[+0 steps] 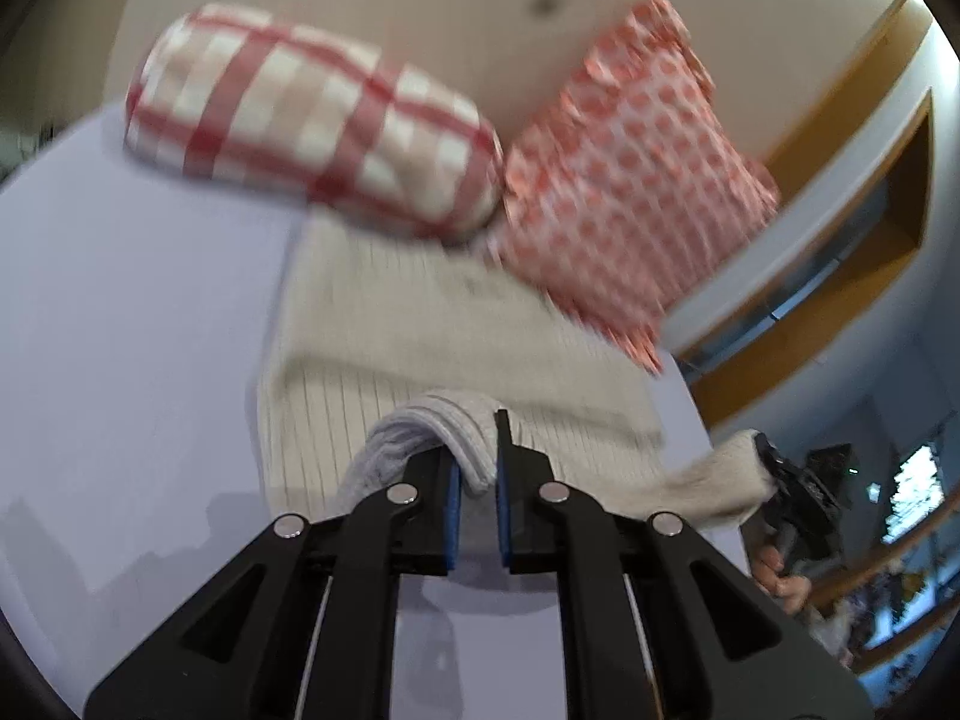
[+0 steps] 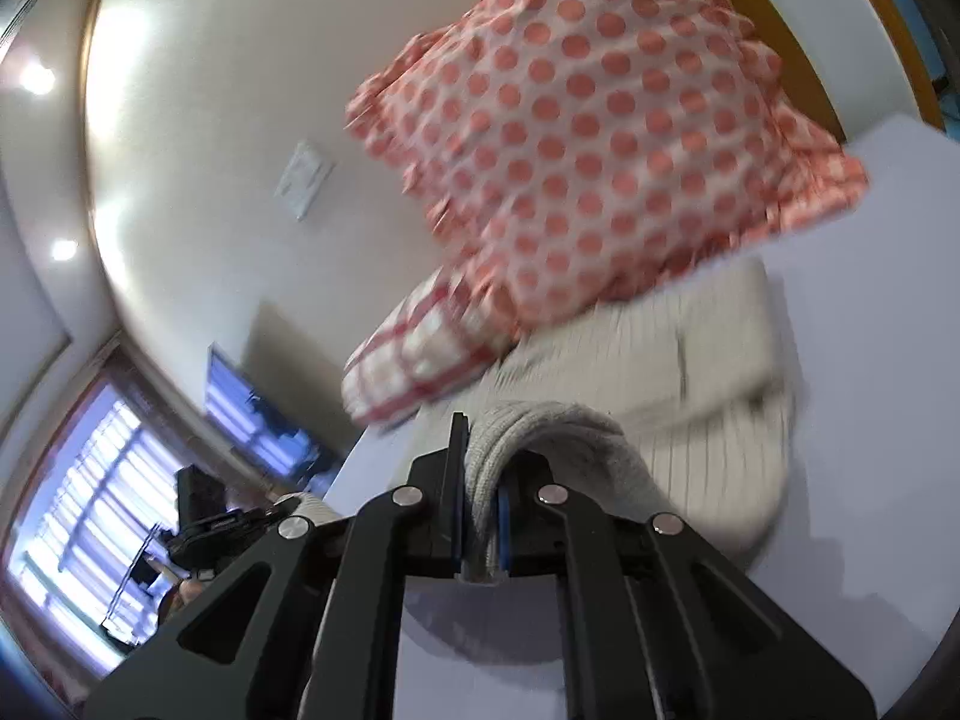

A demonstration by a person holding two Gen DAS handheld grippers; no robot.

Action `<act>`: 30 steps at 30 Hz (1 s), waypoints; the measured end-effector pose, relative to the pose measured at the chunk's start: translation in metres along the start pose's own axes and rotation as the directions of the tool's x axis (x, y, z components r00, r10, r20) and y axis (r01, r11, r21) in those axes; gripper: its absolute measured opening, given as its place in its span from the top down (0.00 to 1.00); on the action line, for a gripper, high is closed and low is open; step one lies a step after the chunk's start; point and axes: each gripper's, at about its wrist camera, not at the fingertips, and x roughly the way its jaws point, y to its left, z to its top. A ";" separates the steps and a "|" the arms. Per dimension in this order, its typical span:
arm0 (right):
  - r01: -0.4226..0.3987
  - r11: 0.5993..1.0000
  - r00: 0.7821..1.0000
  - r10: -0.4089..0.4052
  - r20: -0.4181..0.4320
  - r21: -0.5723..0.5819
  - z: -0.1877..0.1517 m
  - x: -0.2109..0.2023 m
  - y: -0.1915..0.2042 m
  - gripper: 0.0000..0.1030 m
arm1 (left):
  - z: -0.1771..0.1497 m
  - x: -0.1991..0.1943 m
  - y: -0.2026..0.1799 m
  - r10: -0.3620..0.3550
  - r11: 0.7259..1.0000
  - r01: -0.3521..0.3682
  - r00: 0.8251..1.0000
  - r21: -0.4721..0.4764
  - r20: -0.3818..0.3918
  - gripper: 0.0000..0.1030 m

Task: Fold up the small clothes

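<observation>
Left wrist view: a pale sheet is spread under a cream ribbed garment, with a checked pillow and a dotted pillow set behind it. One edge of the garment is pinched in the left gripper; another is seen clamped in the right gripper in the right wrist view.
</observation>
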 end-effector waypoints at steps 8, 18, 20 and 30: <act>0.181 0.982 0.983 -0.182 0.004 0.056 0.068 0.111 -0.068 0.92 | 0.099 0.115 0.016 0.199 0.980 -0.199 0.980 -0.012 0.006 0.92; 0.377 0.890 0.922 -0.335 -0.192 0.257 0.072 0.175 -0.152 0.85 | 0.123 0.200 0.024 0.330 0.944 -0.327 0.940 0.050 -0.084 0.70; 0.399 0.886 0.913 -0.361 -0.189 0.238 0.072 0.168 -0.148 0.60 | 0.128 0.180 0.021 0.344 0.938 -0.343 0.939 0.056 -0.012 0.40; 0.370 0.928 0.929 -0.369 -0.021 0.035 0.075 0.131 -0.081 0.10 | 0.106 0.125 -0.006 0.194 0.975 -0.195 0.981 0.103 0.017 0.33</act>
